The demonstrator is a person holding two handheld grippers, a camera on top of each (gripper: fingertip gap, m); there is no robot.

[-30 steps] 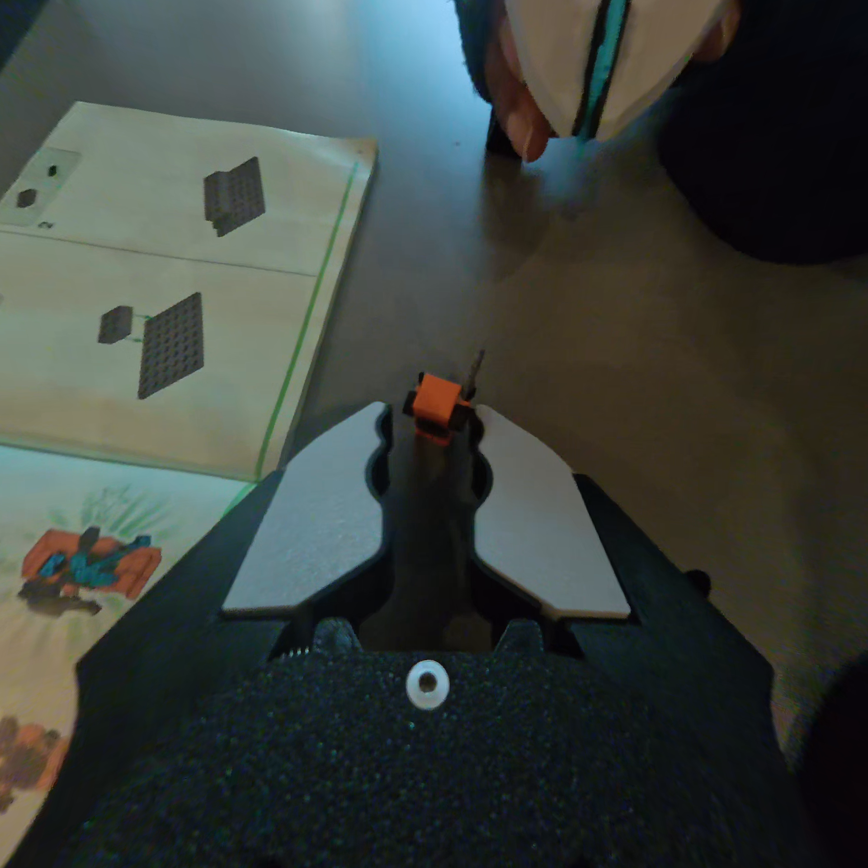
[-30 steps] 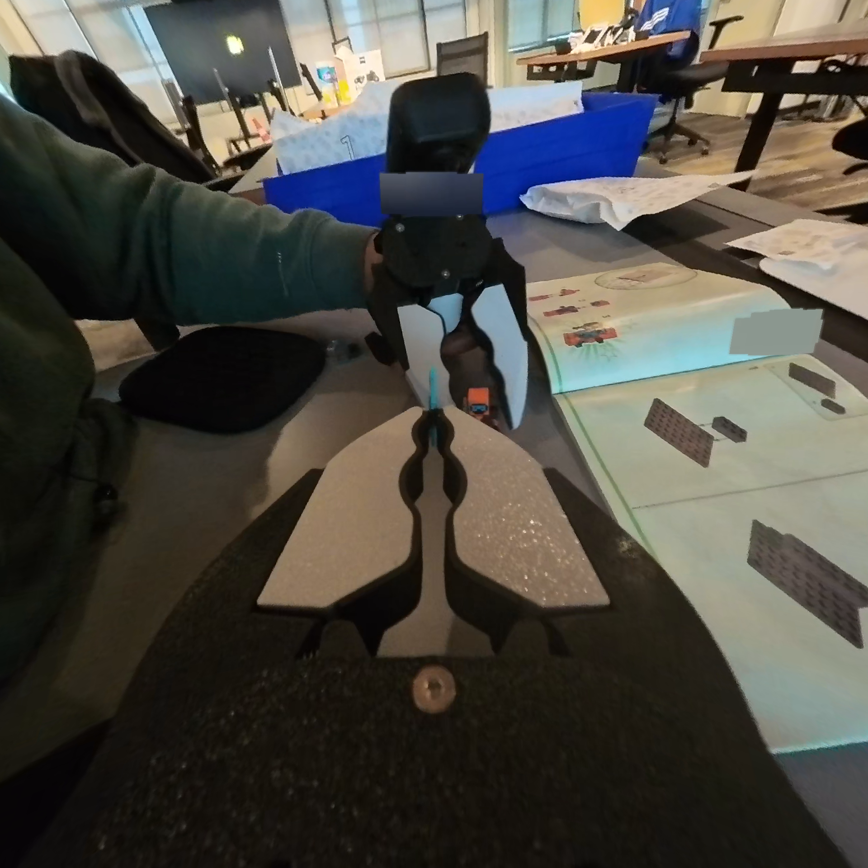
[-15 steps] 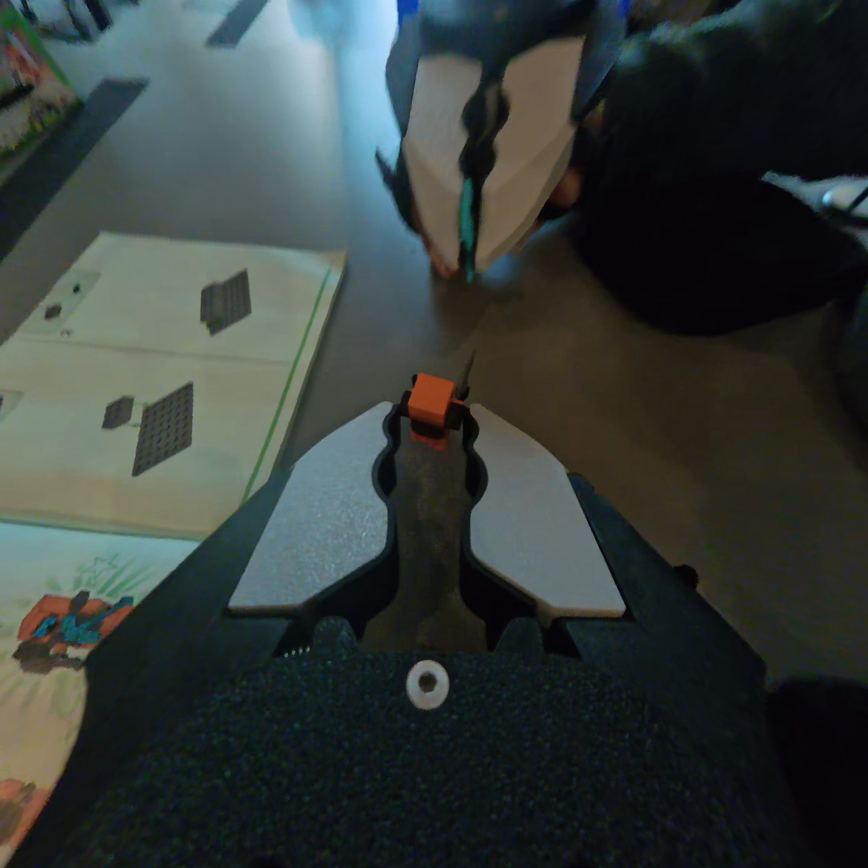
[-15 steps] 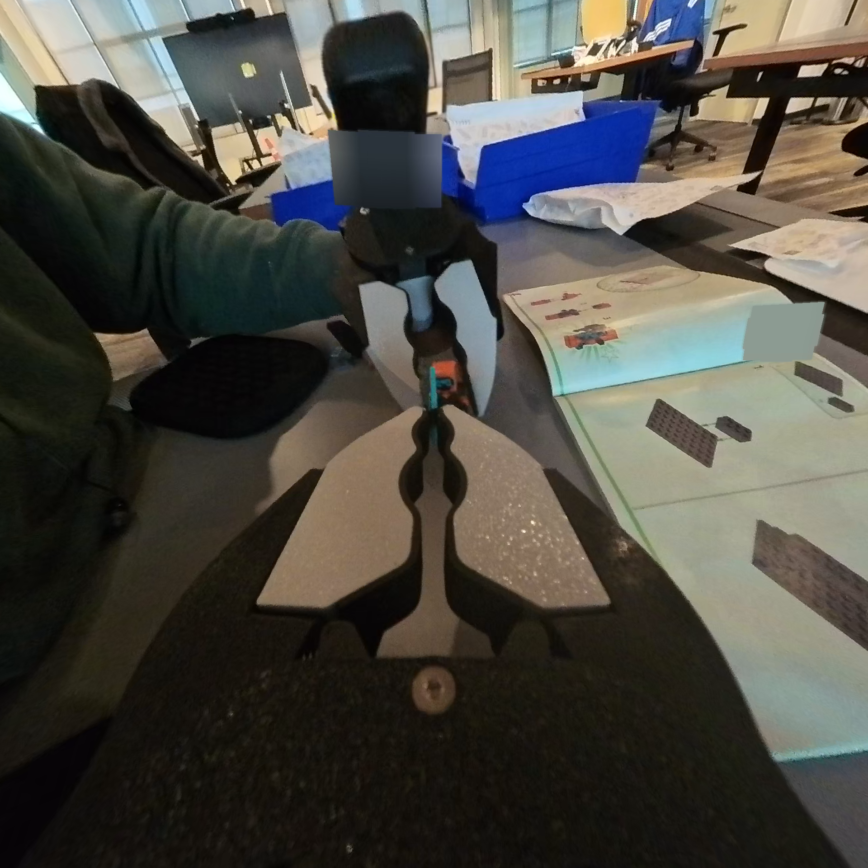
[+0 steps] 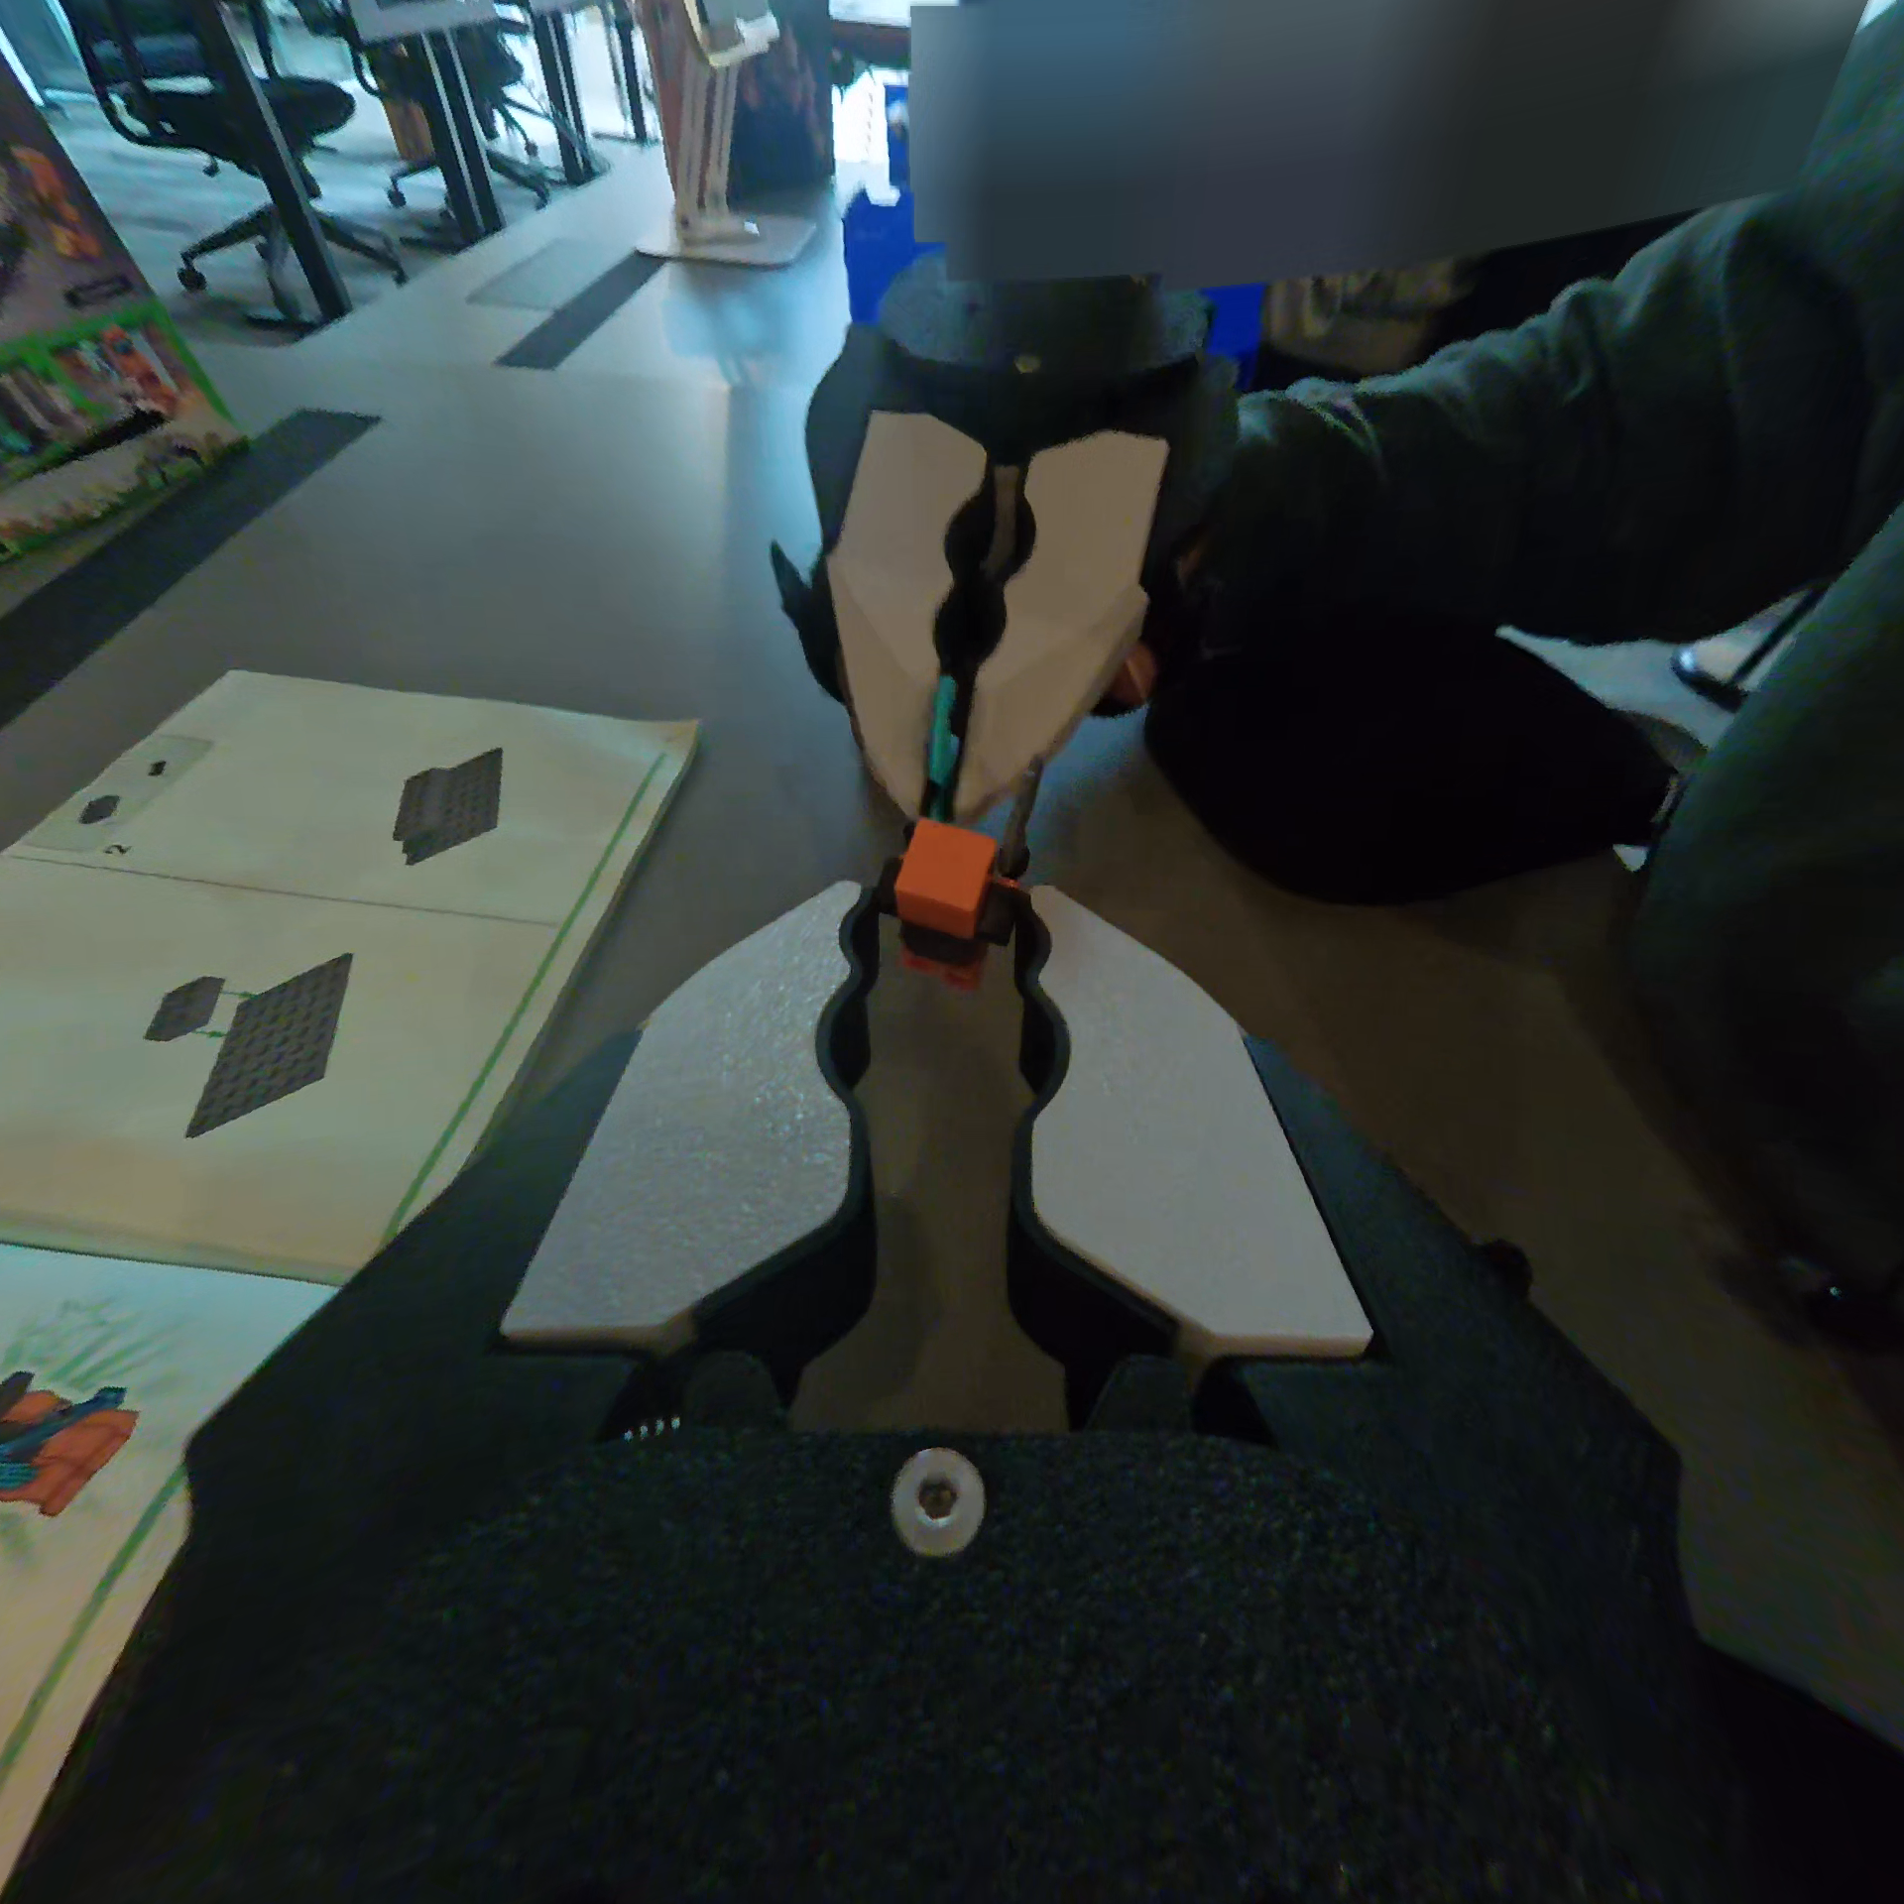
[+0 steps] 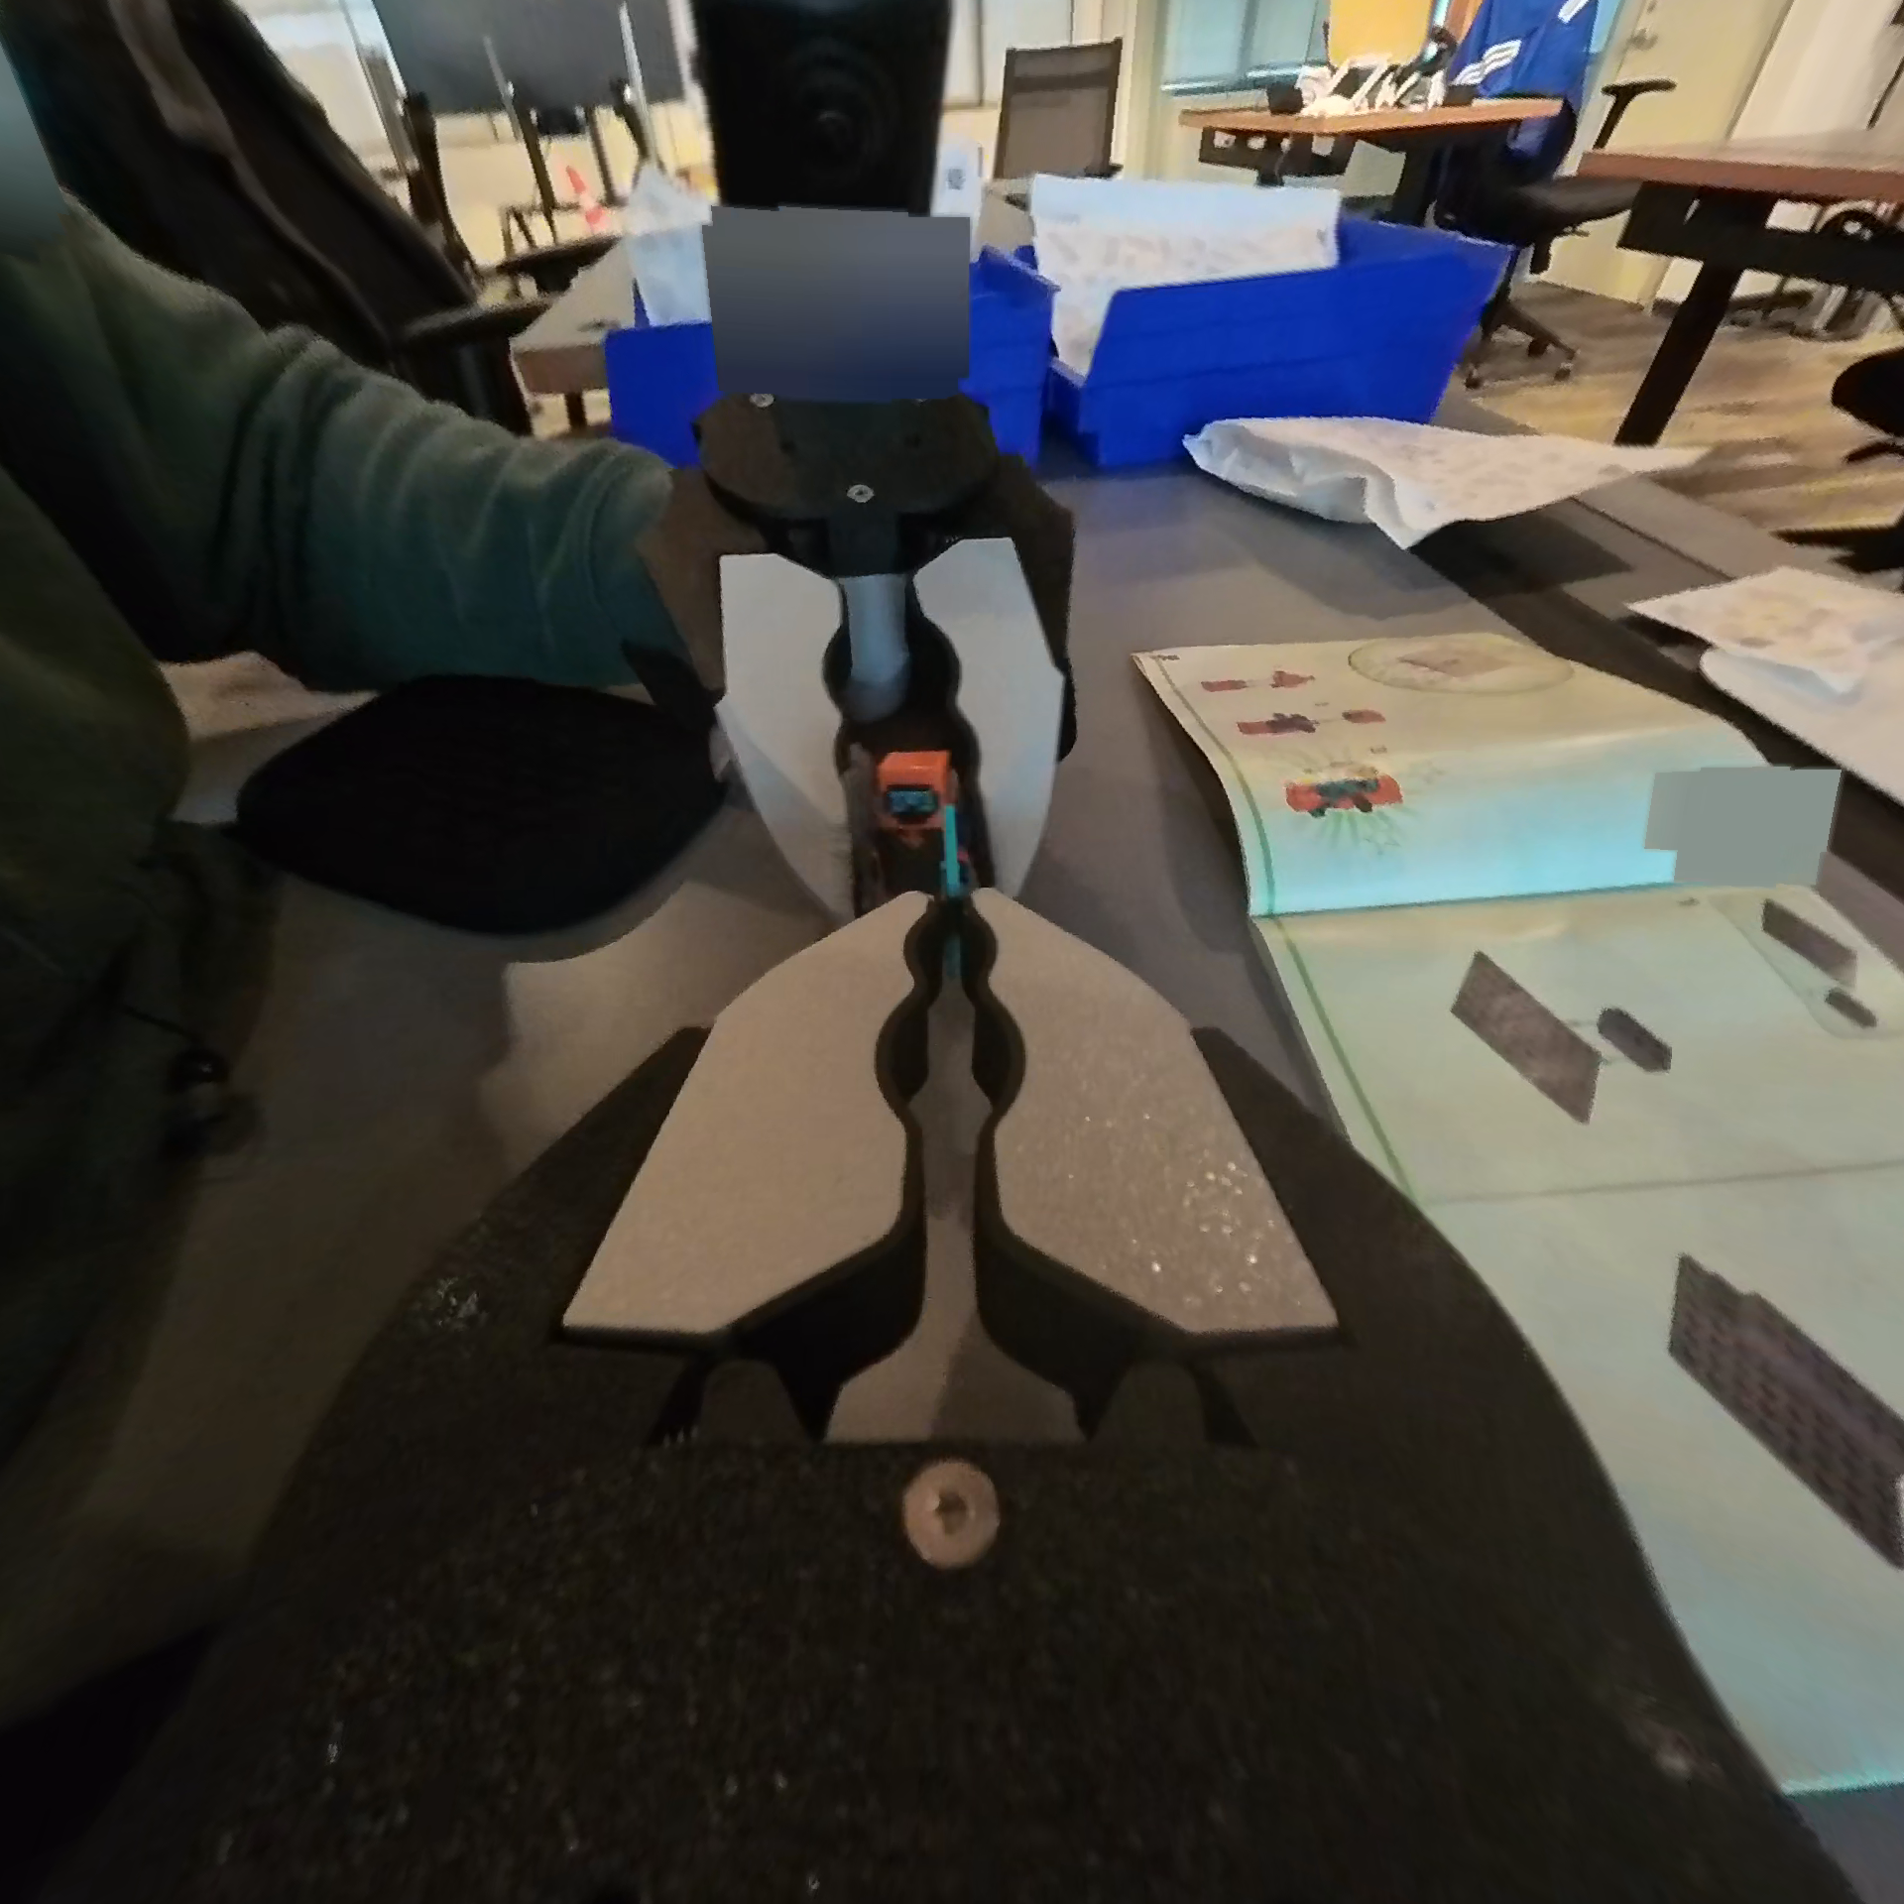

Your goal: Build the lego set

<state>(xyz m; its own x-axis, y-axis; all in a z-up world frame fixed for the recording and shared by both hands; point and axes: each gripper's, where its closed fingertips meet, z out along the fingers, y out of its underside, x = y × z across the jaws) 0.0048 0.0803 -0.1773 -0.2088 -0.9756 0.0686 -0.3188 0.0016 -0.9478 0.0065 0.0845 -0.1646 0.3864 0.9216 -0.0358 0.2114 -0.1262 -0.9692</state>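
My left gripper [image 5: 943, 907] is shut on a small orange and black lego figure [image 5: 943, 891], held above the table. A thin grey rod [image 5: 1020, 814] sticks up at the figure's right side. My right gripper [image 6: 953, 912] is shut on a thin teal lego piece [image 6: 953, 886]. The two grippers face each other tip to tip. In the left wrist view the right gripper [image 5: 953, 799] brings the teal piece [image 5: 940, 737] down to the figure's top. In the right wrist view the left gripper [image 6: 912, 876] holds the figure [image 6: 912, 804] just behind the teal piece.
An open instruction booklet [image 5: 309, 927] lies on the grey table, also in the right wrist view [image 6: 1545, 1030]. A black pad [image 6: 474, 804] lies under the person's green sleeve [image 6: 309, 515]. Blue bins [image 6: 1236, 340] and white paper bags [image 6: 1422, 474] stand behind. A lego box [image 5: 82, 361] stands far left. My left and right fingertips are right by each other.
The two grippers have tilted up and come together. The right gripper's teal piece, apart from the orange figure a second ago, now sits right at its top.
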